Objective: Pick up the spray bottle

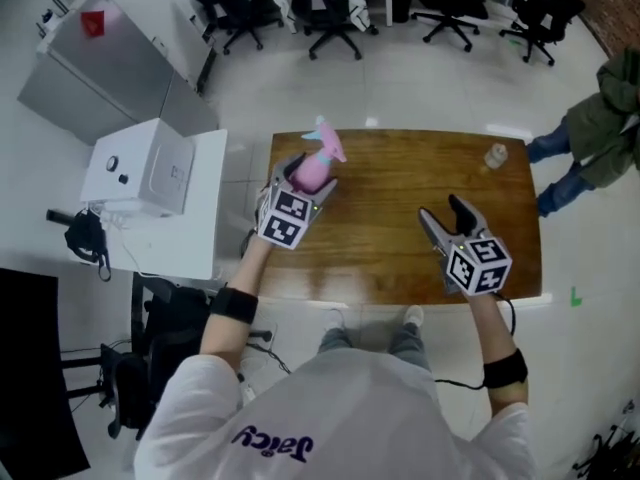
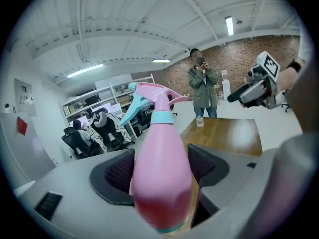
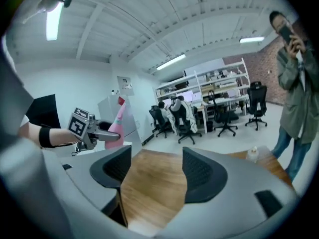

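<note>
We hold the pink spray bottle in the left claw, near the upper left corner of the wooden table. In the left gripper view the two pads press on either side of the bottle's body, low on its widest part, with the blue collar and trigger head pointing away from us. From the right gripper view the bottle looks to be raised clear of the tabletop, so we judge the pick-up nearly made.

To do this well we grip firmly on that broad part, since the pink sides taper and could slip. We also hold the bottle upright so the heavy lower end does not swing.

The right claw hangs over the lower right of the table, its pads spread wide with only bare wood between them.

By count we see one spray bottle, two claws, one table, one small clear bottle near the table's upper right corner, and one onlooker at the right edge.
</note>
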